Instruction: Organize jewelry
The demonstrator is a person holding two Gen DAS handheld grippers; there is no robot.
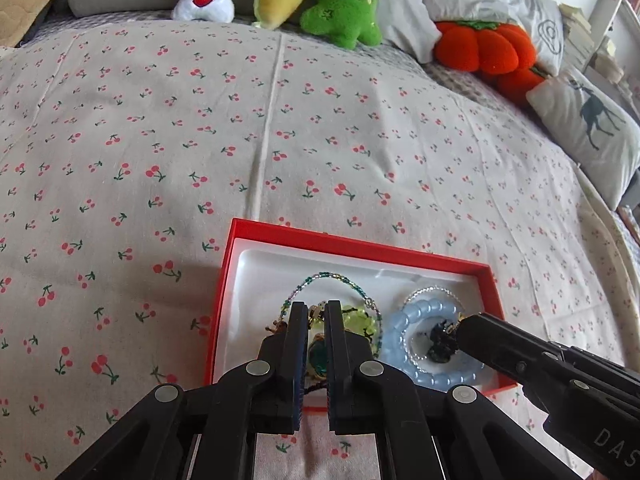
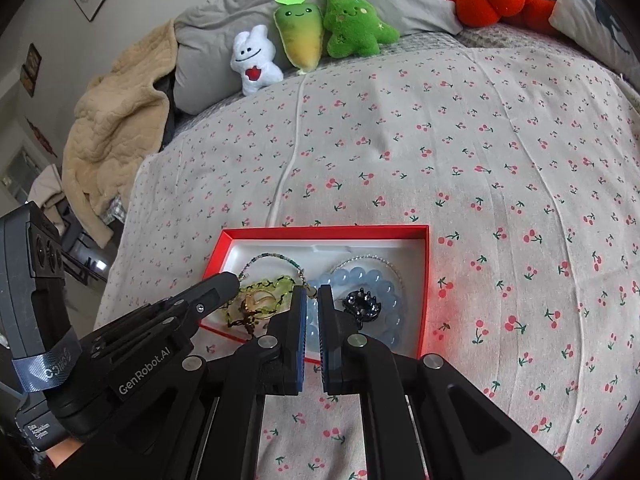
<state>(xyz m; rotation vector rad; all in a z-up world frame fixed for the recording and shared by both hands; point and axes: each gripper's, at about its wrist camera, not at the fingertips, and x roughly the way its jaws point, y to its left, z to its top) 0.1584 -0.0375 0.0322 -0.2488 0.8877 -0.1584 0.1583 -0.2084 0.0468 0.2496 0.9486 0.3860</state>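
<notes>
Only our right wrist view shows the beige quilted blanket point(image 2: 116, 128). The shallow red cardboard box point(image 1: 360, 246) with its white liner lies on the cherry-print bedsheet point(image 1: 160, 140), long axis left to right — holding a pale blue beaded bracelet point(image 2: 372, 280) and a green beaded necklace point(image 1: 320, 278). Our left gripper point(image 1: 314, 308) and right gripper point(image 2: 313, 292) hover over it, jaws narrowly apart, gripping nothing.

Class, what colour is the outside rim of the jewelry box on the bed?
Red, with a white lining; the box shows best in the right wrist view.
</notes>
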